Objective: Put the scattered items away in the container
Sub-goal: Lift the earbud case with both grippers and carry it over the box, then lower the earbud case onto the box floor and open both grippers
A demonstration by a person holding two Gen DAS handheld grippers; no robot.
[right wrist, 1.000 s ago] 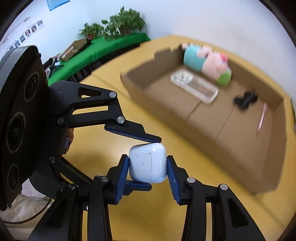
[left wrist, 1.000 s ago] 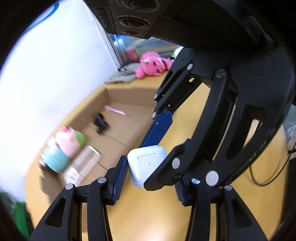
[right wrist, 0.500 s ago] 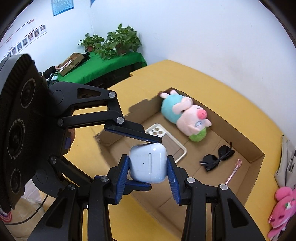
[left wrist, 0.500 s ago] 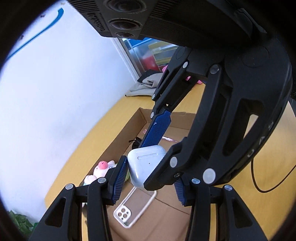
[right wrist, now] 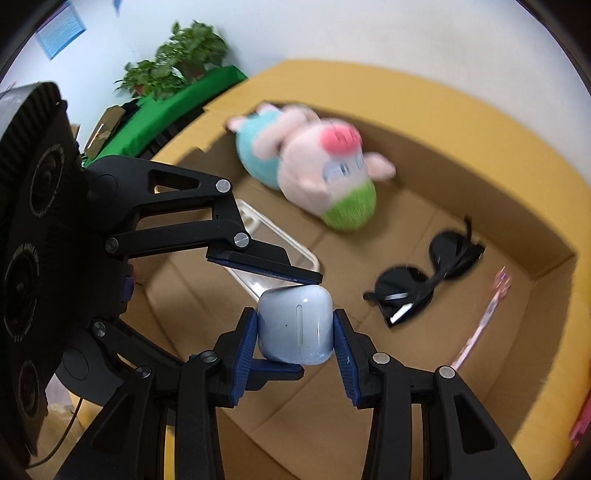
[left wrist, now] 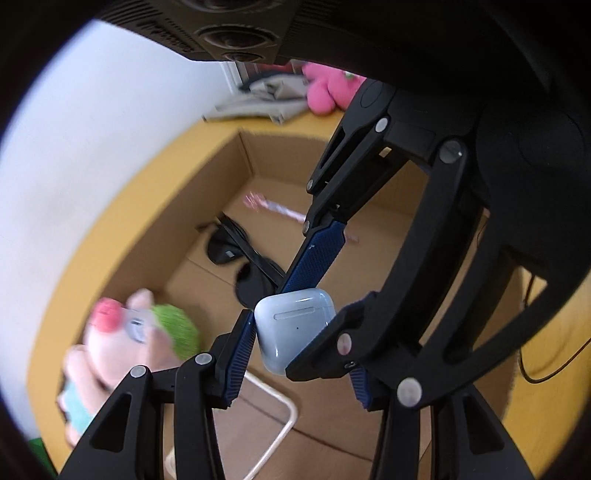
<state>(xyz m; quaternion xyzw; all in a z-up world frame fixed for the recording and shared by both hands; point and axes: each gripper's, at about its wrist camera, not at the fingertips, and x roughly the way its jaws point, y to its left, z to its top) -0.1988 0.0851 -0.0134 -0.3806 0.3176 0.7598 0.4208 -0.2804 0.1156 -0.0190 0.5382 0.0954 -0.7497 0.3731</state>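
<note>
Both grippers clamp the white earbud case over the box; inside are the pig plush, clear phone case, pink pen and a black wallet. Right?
Not quite: the black item is a pair of sunglasses, not a wallet, as the right wrist view shows. The rest stands: both the left gripper and the right gripper clamp the earbud case over the box.

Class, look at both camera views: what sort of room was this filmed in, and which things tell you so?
Probably an office or lab: potted plants on a green-draped table, a blue notice on the white wall.

Box (right wrist: 546,269) sits on worktop (right wrist: 443,96). Inside, seen from right wrist: plush pig (right wrist: 314,166) at back, phone case (right wrist: 280,247) left, sunglasses (right wrist: 428,280) right, pen (right wrist: 484,325) far right. Earbud case (right wrist: 295,325) hangs above box.
</note>
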